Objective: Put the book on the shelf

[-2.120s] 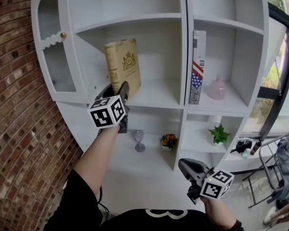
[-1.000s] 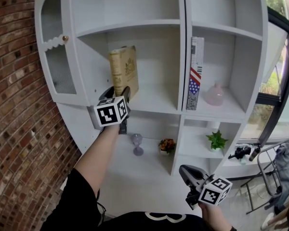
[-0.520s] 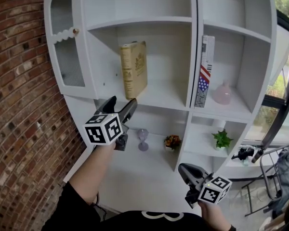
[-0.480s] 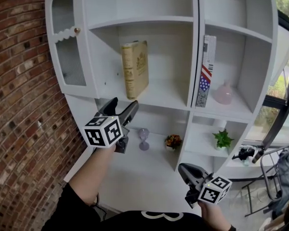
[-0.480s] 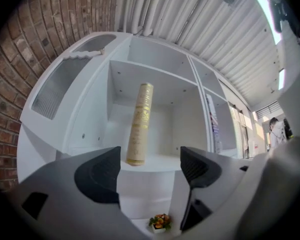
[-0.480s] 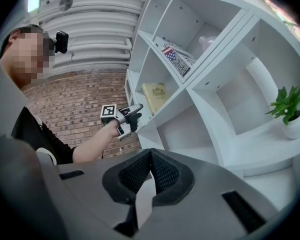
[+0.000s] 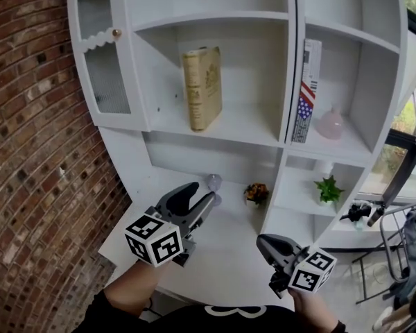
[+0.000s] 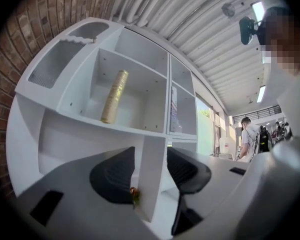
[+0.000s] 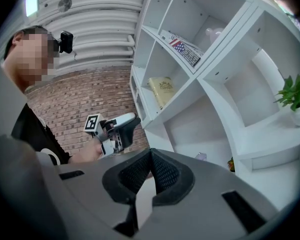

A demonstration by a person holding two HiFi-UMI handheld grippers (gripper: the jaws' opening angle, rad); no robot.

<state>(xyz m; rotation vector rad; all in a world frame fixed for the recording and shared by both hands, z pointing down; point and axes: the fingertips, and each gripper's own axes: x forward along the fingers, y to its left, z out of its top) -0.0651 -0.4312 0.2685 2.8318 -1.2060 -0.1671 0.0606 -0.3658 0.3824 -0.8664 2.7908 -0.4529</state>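
We note book (image 7: 202,87) upright on shelf (image 7: 229,127); left tool (image 7: 200,198) below book, nearer, empty, jaws spread, just narrowing; right tool (image 7: 267,245) pressed together.

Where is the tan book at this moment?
In the head view, the tan book stands on end in an open compartment of the white shelf unit, right of the small cabinet door and left of the flag-patterned book.

No legible text in view
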